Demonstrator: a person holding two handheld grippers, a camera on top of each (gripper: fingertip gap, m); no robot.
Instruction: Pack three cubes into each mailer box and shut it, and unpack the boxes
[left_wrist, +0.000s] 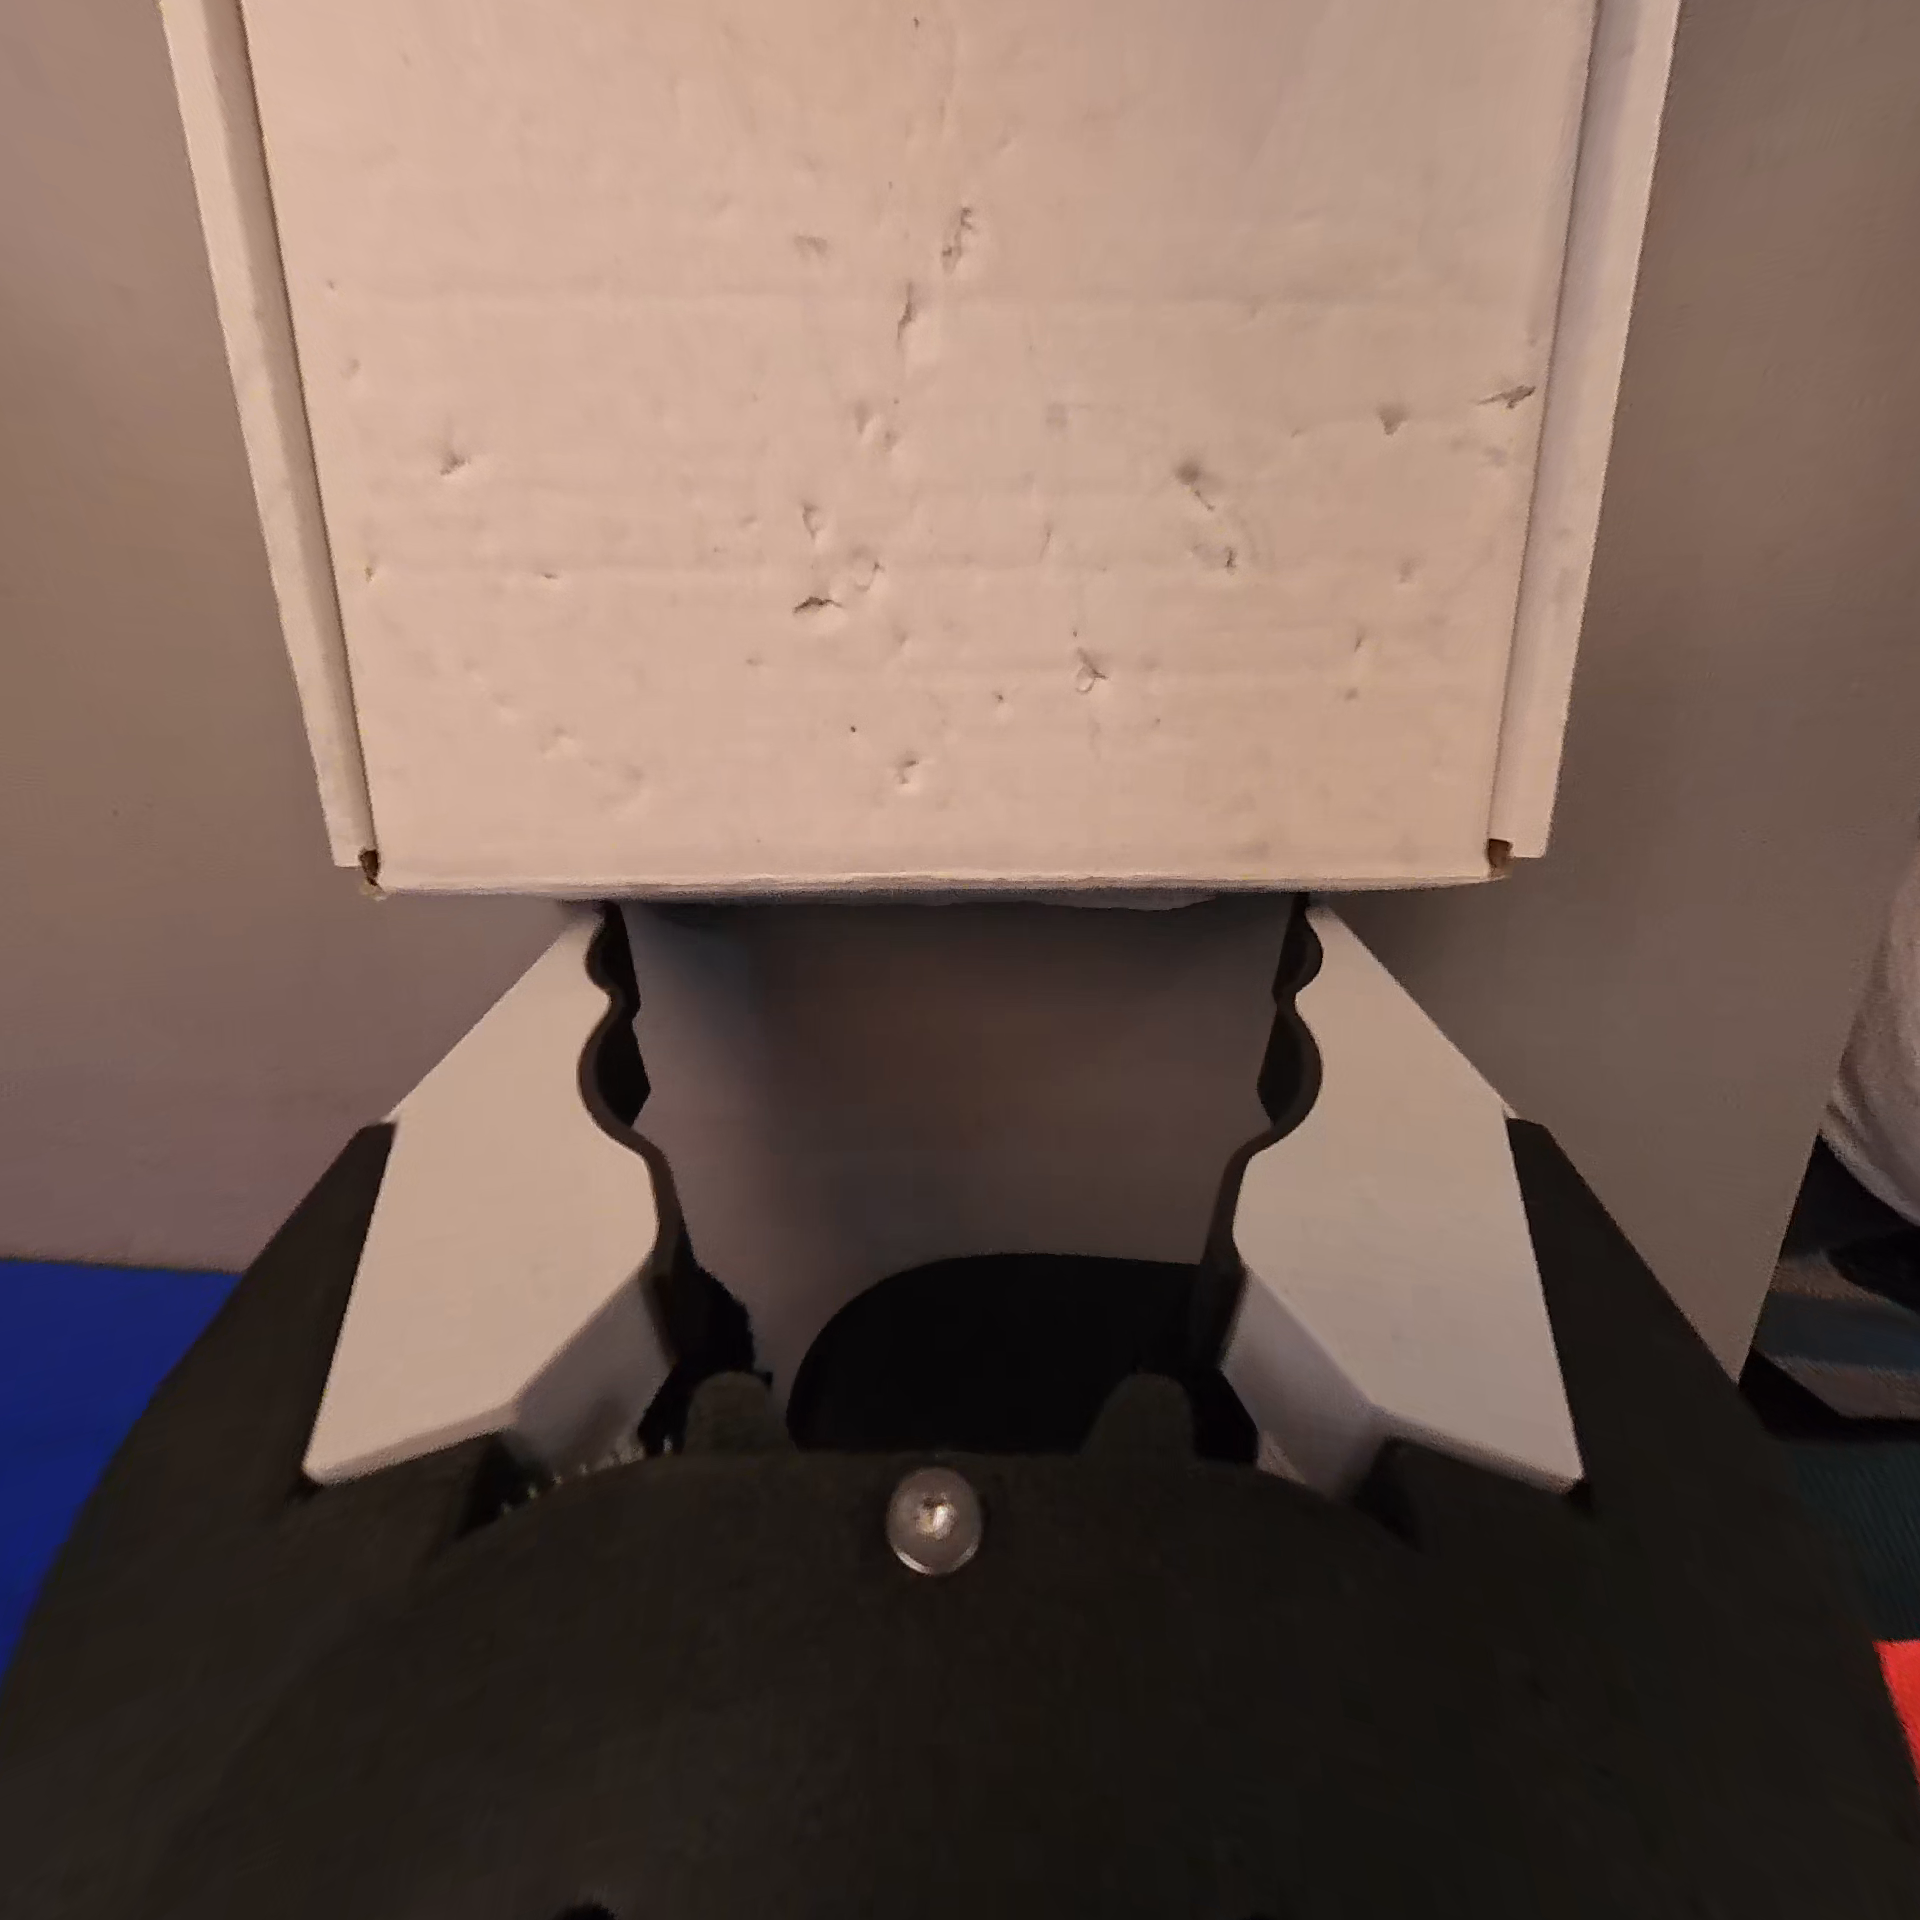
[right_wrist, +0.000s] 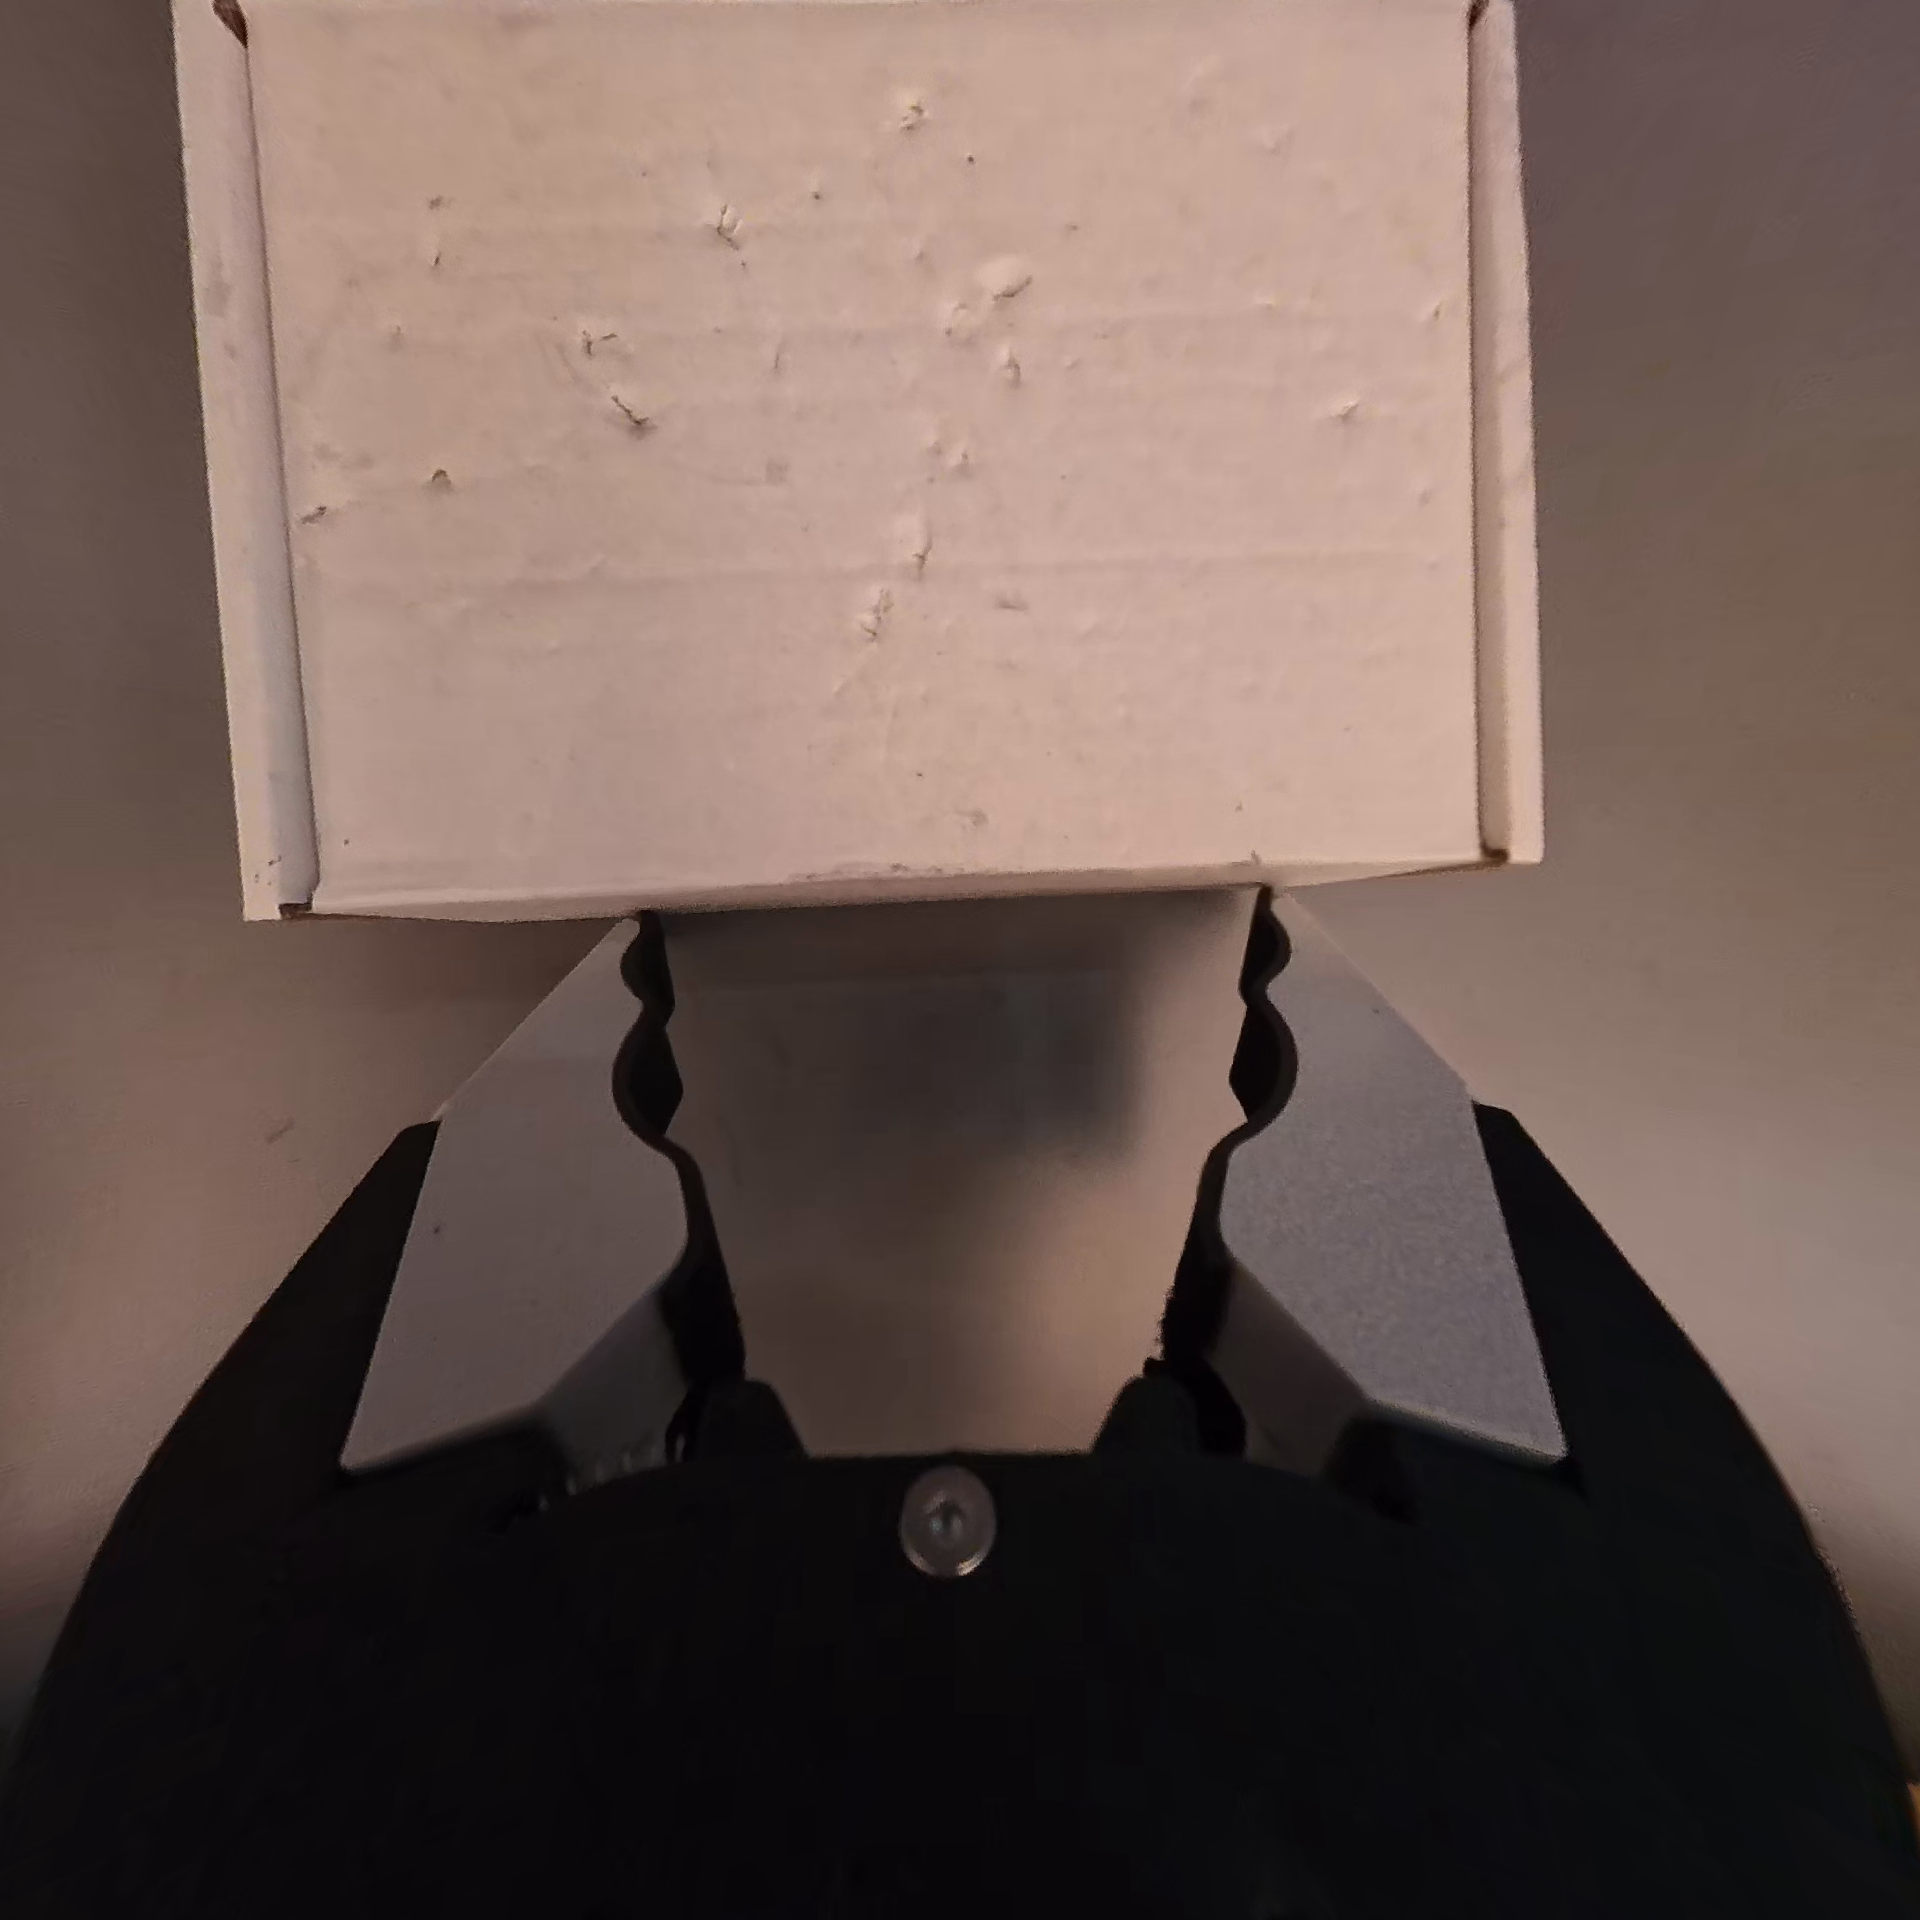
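A shut white mailer box (left_wrist: 935, 468) with a dented lid lies on the grey table, straight ahead in the left wrist view. My left gripper (left_wrist: 951, 920) is open, and its fingertips reach the box's near edge. The right wrist view shows a shut white mailer box (right_wrist: 862, 468), also dented. My right gripper (right_wrist: 953, 925) is open, with its fingertips at that box's near edge. I cannot tell whether either gripper touches its box, or whether both views show the same box. No cubes are in view.
In the left wrist view the grey table (left_wrist: 125, 727) ends at a right edge (left_wrist: 1766, 1195). Light cloth (left_wrist: 1881, 1039) shows beyond that edge. A blue mat (left_wrist: 94, 1371) lies at lower left. A red patch (left_wrist: 1896, 1745) is at lower right.
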